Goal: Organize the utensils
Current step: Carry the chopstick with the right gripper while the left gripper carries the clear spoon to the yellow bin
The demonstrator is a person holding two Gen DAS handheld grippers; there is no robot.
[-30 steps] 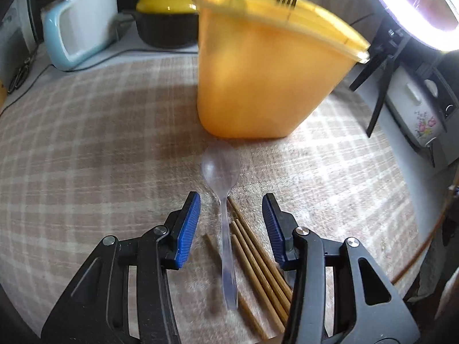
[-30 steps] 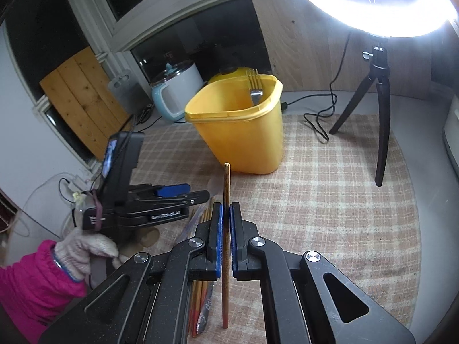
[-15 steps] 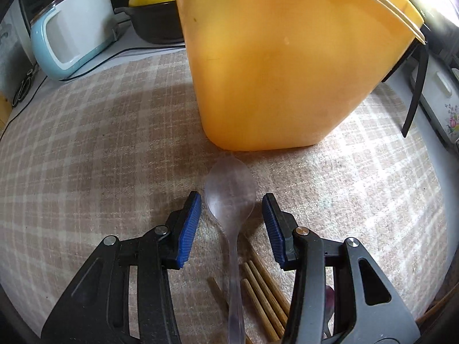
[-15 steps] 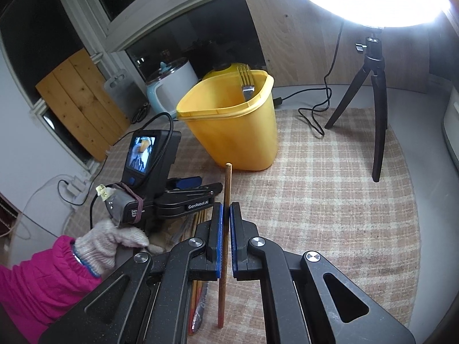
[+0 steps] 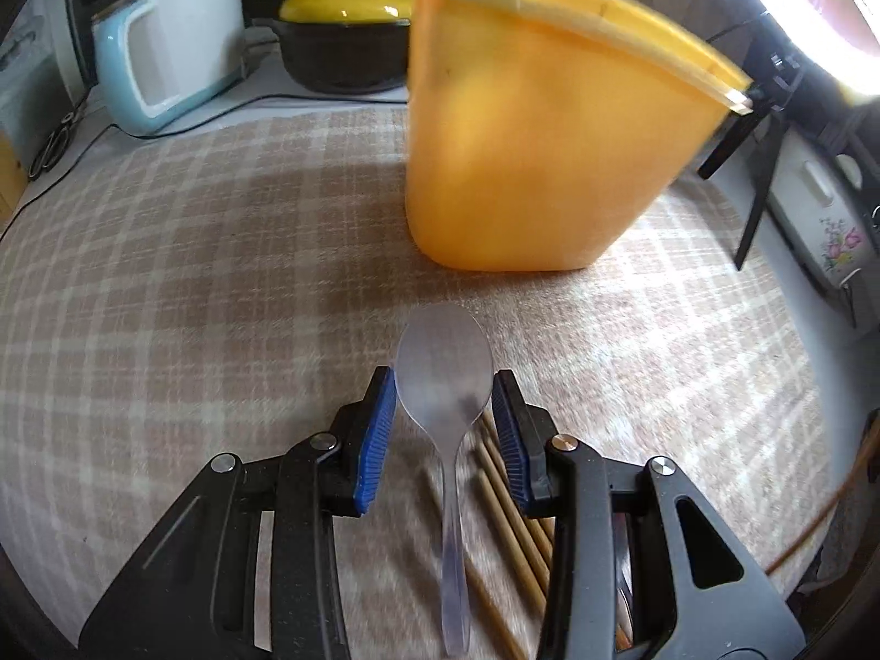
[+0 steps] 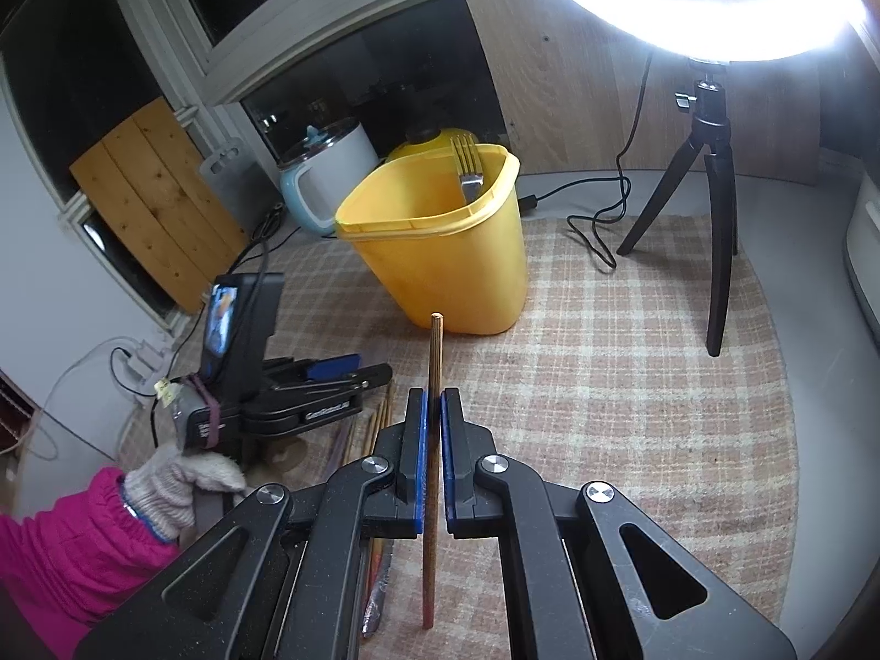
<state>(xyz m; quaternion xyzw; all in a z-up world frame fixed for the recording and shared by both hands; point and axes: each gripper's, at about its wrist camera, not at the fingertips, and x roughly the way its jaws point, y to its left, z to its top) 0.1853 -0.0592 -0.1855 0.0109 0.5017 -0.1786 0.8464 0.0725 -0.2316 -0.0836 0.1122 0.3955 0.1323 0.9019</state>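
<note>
A clear plastic spoon (image 5: 444,368) sits between the pads of my left gripper (image 5: 444,385), its bowl pointing at the yellow tub (image 5: 539,165); the pads stand close on both sides of the bowl and touch its edges. Wooden chopsticks (image 5: 511,506) lie on the cloth under the gripper. My right gripper (image 6: 434,412) is shut on a single wooden chopstick (image 6: 433,368), held above the table short of the yellow tub (image 6: 440,253). A metal fork (image 6: 467,170) stands in the tub. The left gripper (image 6: 330,379) shows low at the left in the right wrist view.
A checked cloth (image 6: 632,385) covers the round table. A ring light on a black tripod (image 6: 715,220) stands at the right with a cable. A blue-and-white cooker (image 5: 165,55) and a yellow-lidded black pot (image 5: 346,38) stand behind the tub. More utensils (image 6: 379,577) lie under my right gripper.
The left gripper closed in around the spoon bowl and drew back from the tub with the spoon. The right gripper kept hold of the chopstick and moved slightly.
</note>
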